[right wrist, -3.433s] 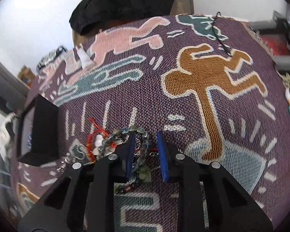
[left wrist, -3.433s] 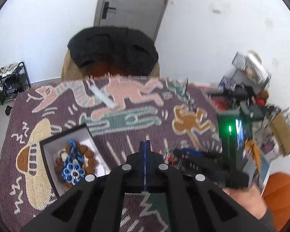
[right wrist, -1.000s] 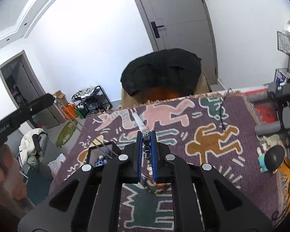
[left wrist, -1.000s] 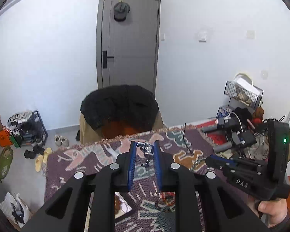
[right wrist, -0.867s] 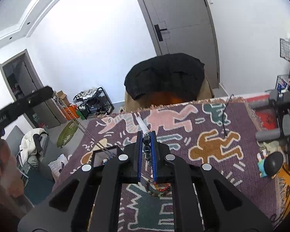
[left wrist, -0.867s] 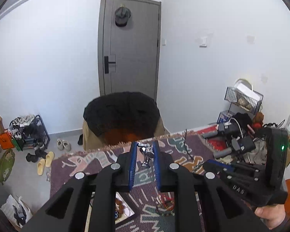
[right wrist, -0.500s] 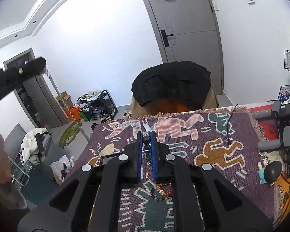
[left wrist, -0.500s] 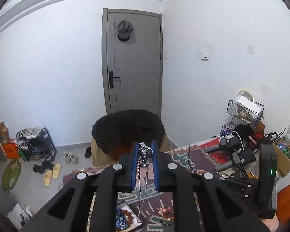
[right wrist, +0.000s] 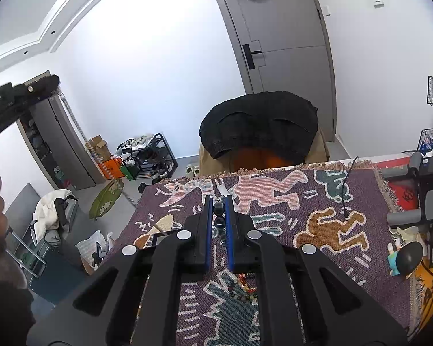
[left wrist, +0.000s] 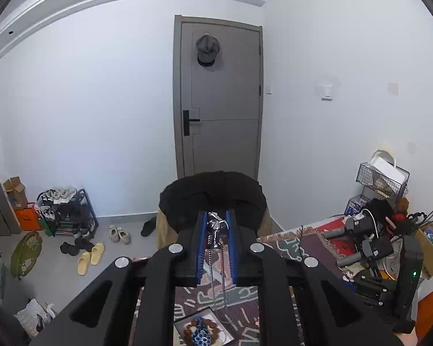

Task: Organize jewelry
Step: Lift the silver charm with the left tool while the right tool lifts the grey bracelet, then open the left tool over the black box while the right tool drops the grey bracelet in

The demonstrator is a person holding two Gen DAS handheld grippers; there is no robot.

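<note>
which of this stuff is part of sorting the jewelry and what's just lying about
Part of the job:
- silver chain, pinched in the left gripper
- beaded string, pinched in the right gripper
- box holding a blue flower piece
- bead bracelets on the patterned cloth

Just lying about:
- cap on the door
- shoe rack
- slippers
- wire basket

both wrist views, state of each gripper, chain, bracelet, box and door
left gripper: shut on silver chain
silver chain: clamped, hanging down over the table
right gripper: shut on beaded bracelet
beaded bracelet: clamped, dangling
jewelry box: open, beads inside
grey door: closed
</note>
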